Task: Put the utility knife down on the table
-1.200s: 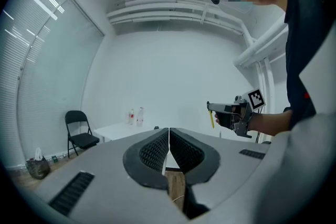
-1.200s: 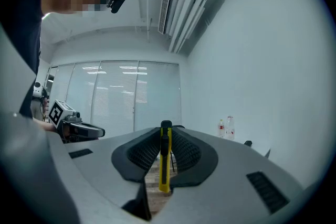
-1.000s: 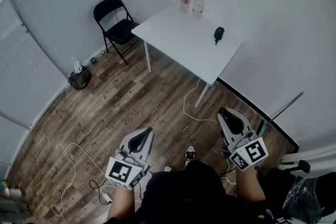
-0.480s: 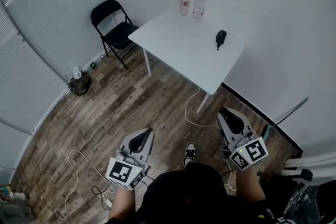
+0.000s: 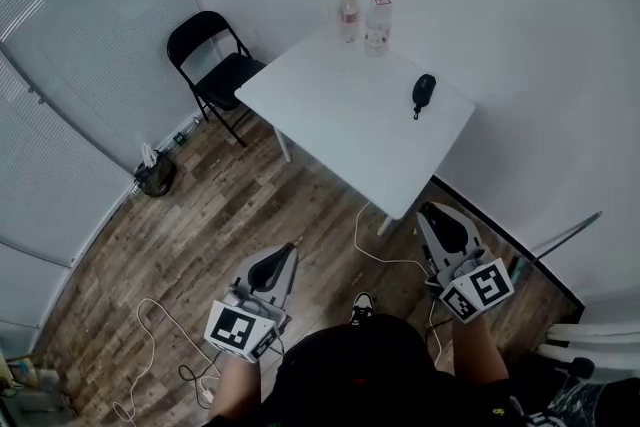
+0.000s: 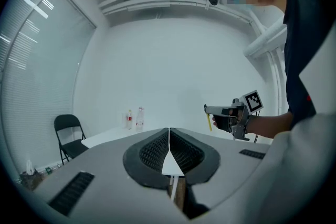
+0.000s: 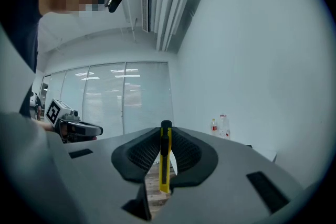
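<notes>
Right gripper (image 7: pixel 166 136) around upright utility knife (image 7: pixel 165 165)

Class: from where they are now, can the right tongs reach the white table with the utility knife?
Probably not yet: the right tongs, shut on the utility knife, hang over floor short of the table. Nothing blocks the way.
</notes>
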### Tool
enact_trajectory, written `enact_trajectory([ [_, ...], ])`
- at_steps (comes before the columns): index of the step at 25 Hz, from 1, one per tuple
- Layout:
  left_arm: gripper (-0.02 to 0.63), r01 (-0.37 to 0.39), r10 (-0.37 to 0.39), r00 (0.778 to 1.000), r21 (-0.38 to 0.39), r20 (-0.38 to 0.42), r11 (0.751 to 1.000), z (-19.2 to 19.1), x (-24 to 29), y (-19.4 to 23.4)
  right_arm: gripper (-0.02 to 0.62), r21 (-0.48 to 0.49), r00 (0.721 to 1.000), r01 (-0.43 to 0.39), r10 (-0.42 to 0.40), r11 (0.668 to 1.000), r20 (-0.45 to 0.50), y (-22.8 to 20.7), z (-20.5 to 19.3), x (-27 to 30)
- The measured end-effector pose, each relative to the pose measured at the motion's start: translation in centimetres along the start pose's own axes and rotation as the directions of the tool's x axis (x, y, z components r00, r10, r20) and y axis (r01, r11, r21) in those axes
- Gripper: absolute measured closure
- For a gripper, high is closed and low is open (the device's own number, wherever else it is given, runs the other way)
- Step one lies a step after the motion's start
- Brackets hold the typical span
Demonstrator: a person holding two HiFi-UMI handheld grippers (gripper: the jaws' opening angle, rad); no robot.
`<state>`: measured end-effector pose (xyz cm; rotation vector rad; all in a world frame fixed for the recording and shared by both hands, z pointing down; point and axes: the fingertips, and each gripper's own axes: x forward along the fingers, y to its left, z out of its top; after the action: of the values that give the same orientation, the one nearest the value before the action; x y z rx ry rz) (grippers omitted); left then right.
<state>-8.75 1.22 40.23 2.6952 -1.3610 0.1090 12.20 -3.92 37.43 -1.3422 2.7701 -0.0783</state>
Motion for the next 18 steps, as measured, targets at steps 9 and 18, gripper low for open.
enact_trajectory([
  [9,0.582,-0.008,0.008,1.000,0.003,-0.022,1.000,0.5,8.0,0.5,0.518,0.036,1.000,-0.025,0.025,0.999,-0.012,-7.4,-0.9,3.4],
  [18,0.583,0.050,-0.050,0.998,-0.012,-0.042,0.999,0.3,13.3,3.8,0.518,0.039,0.999,0.018,-0.016,0.999,-0.047,-10.9,-2.3,7.5],
])
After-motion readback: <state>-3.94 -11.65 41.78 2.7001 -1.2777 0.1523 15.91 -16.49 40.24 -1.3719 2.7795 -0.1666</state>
